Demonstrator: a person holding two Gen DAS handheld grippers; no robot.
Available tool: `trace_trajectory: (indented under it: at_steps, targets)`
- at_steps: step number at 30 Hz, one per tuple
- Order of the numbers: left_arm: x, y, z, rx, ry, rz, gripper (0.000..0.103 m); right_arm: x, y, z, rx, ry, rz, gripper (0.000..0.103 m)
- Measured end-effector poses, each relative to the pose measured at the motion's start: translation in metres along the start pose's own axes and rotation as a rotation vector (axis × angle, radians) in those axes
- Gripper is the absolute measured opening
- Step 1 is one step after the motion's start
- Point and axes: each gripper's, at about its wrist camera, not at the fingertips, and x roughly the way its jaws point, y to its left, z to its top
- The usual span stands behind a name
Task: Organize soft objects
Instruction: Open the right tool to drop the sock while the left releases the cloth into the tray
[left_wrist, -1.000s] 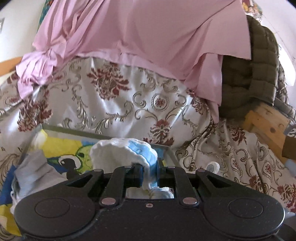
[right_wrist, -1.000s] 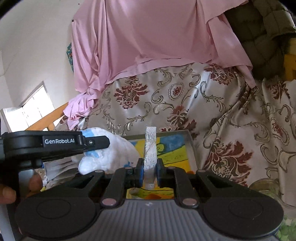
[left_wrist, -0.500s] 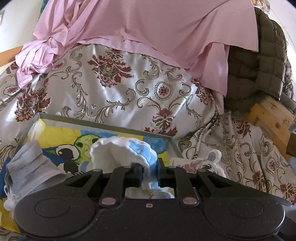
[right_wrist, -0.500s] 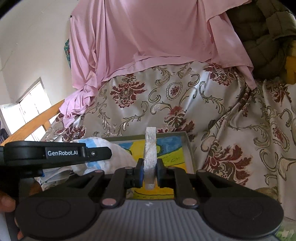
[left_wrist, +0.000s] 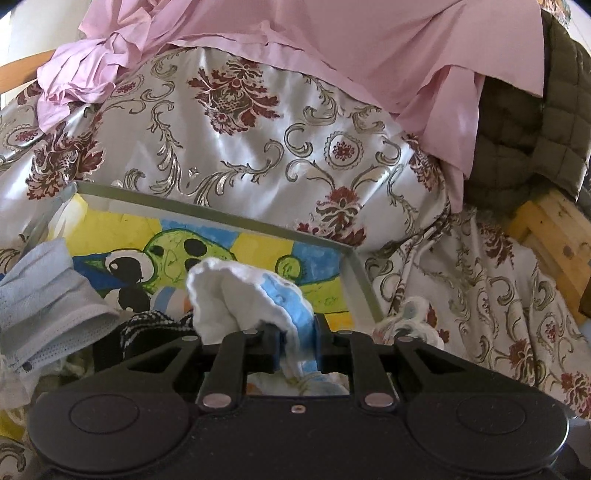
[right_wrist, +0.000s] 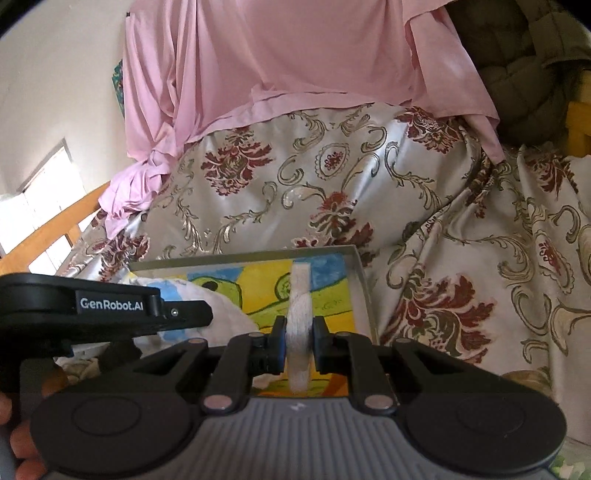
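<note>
My left gripper (left_wrist: 295, 341) is shut on a white and blue padded cloth (left_wrist: 240, 291) and holds it over a shallow grey tray (left_wrist: 221, 216) with a yellow, blue and green cartoon picture on its floor. My right gripper (right_wrist: 299, 341) is shut on a white folded strip (right_wrist: 300, 295) held upright over the same tray (right_wrist: 360, 273), near its right wall. The left gripper (right_wrist: 110, 306) and its cloth (right_wrist: 221, 314) show at the left of the right wrist view.
A pale blue face mask (left_wrist: 40, 295) and a black and white knit item (left_wrist: 147, 325) lie in the tray. The tray rests on floral satin bedding (left_wrist: 258, 147). Pink cloth (left_wrist: 332, 44) and an olive quilted jacket (left_wrist: 535, 129) hang behind. A wooden frame (left_wrist: 550, 236) stands right.
Both grippers have moved forward and lower over the tray, each still holding its item. More of the tray floor shows now.
</note>
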Motion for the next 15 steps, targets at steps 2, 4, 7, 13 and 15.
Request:
trace_trajectory:
  at_steps: [2, 4, 7, 13, 15]
  targets:
    - [0.0, -0.001, -0.001, 0.008, 0.007, 0.011, 0.02, -0.001, -0.001, -0.001, -0.002, -0.001, -0.007, 0.018]
    - [0.0, -0.002, -0.001, 0.019, 0.018, 0.025, 0.022, -0.001, -0.003, -0.001, 0.0, 0.001, -0.014, 0.019]
    - [-0.001, -0.004, 0.0, 0.036, 0.024, 0.046, 0.024, -0.003, -0.004, -0.001, -0.013, 0.001, -0.028, 0.021]
    - [-0.004, -0.009, -0.002, 0.061, 0.03, 0.07, 0.038, -0.01, -0.004, -0.003, -0.035, -0.016, -0.064, 0.032]
    - [-0.004, -0.01, -0.004, 0.068, 0.031, 0.076, 0.041, -0.012, -0.003, -0.004, -0.045, -0.02, -0.062, 0.035]
